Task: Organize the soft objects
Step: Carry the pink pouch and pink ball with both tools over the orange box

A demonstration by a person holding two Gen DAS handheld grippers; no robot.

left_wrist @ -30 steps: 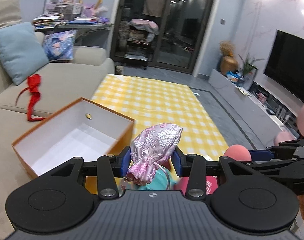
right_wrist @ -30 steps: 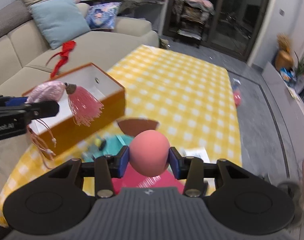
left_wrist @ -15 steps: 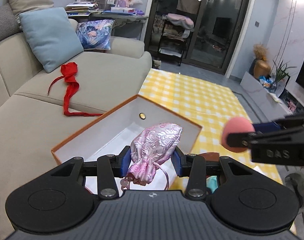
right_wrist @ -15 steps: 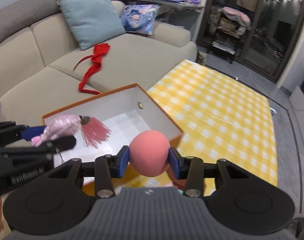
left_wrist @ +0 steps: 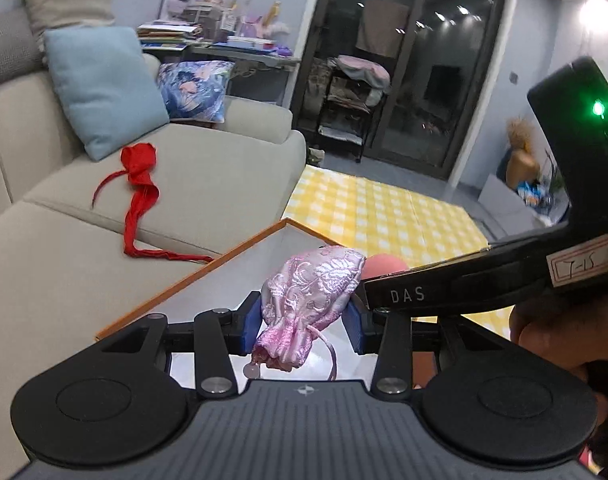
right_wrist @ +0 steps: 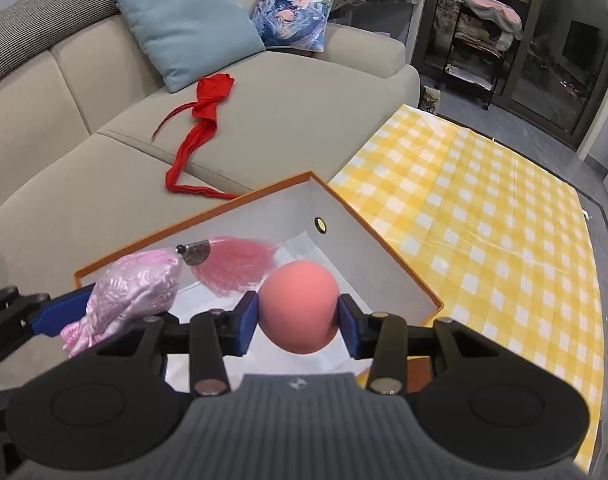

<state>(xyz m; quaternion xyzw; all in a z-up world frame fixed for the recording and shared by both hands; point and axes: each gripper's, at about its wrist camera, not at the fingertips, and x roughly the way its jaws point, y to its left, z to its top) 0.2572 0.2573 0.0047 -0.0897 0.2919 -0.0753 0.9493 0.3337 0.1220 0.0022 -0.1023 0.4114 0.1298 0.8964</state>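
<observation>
While my left tongs (left_wrist: 301, 320) point forward and down over the box (left_wrist: 191, 276), their blue pads press both sides of a pink brocade pouch (left_wrist: 312, 296), which is pinched at its middle and held above the white inside of the box. Its gathered neck hangs toward the camera with a pink cord (left_wrist: 331, 356) looping below it (a small bead hangs at the neck too). My right tongs (left_wrist: 388, 280) cross in from the right edge of this view, a black bar just beside the pouch, with a bit of the ball (left_wrist: 384, 264) showing above it. A hand (left_wrist: 552, 344) grips that tool at the right. Beyond the box lie the sofa (left_wrist: 207, 176), a red ribbon (left_wrist: 139, 188) trailing across its seat, a blue cushion (left_wrist: 103, 88) against its back, and a yellow checked mat (left_wrist: 384, 216) on the floor. Seen from the right wrist, my right tongs (right_wrist: 298, 316) hold the pink ball (right_wrist: 299, 304) squeezed between their pads, above the open box (right_wrist: 384, 256) near its right wall. To the left, the left tongs (right_wrist: 103, 304) hold the pouch (right_wrist: 135, 288) over the same box, and its pink tassel (right_wrist: 235, 264) sticks out toward the ball, close to it; I cannot tell whether they touch. The ribbon (right_wrist: 199, 120) lies on the sofa (right_wrist: 304, 112) behind the box, one end reaching the box's rim, and the mat (right_wrist: 484, 208) spreads to the right.
</observation>
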